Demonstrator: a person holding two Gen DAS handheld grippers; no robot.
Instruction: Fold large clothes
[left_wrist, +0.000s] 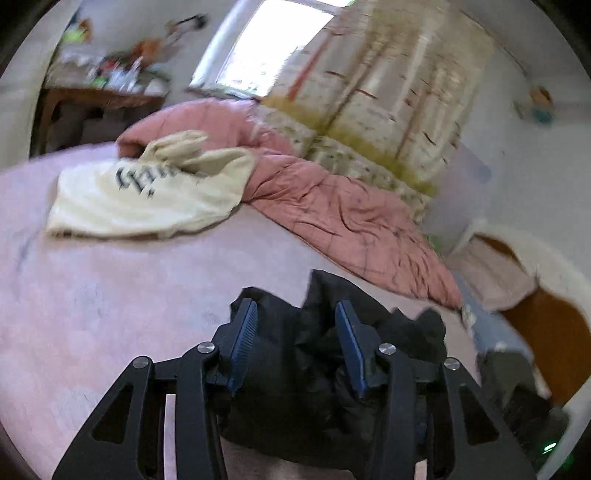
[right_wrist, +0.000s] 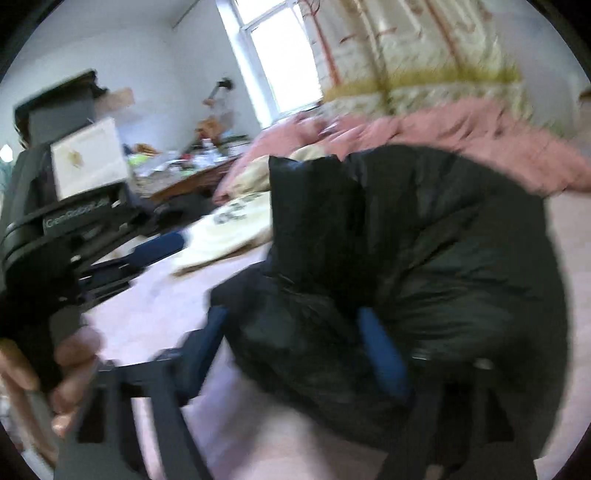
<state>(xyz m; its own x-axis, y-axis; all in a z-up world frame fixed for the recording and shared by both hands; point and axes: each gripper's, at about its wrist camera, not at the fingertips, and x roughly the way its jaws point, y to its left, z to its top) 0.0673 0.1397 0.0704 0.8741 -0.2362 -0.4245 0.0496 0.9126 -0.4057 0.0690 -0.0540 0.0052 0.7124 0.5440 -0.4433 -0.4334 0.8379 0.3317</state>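
Observation:
A black puffy jacket (left_wrist: 314, 354) lies bunched on the pink bed sheet (left_wrist: 103, 295). My left gripper (left_wrist: 297, 332) stands part open over it. Dark fabric fills the gap, but both blue pad faces show bare. In the right wrist view the same jacket (right_wrist: 424, 258) bulks up close and blurred. My right gripper (right_wrist: 295, 343) is wide open around a fold of it, and the right pad (right_wrist: 380, 354) lies against the fabric. The left gripper (right_wrist: 162, 247) also shows at that view's left edge, held by a hand (right_wrist: 70, 354).
A cream T-shirt (left_wrist: 147, 195) with black lettering lies flat further up the bed. A rumpled pink quilt (left_wrist: 343, 218) runs along the far side below a patterned curtain (left_wrist: 388, 96). A cluttered desk (left_wrist: 99, 88) stands at the back left, and the bed's edge and wooden furniture (left_wrist: 550, 332) are at right.

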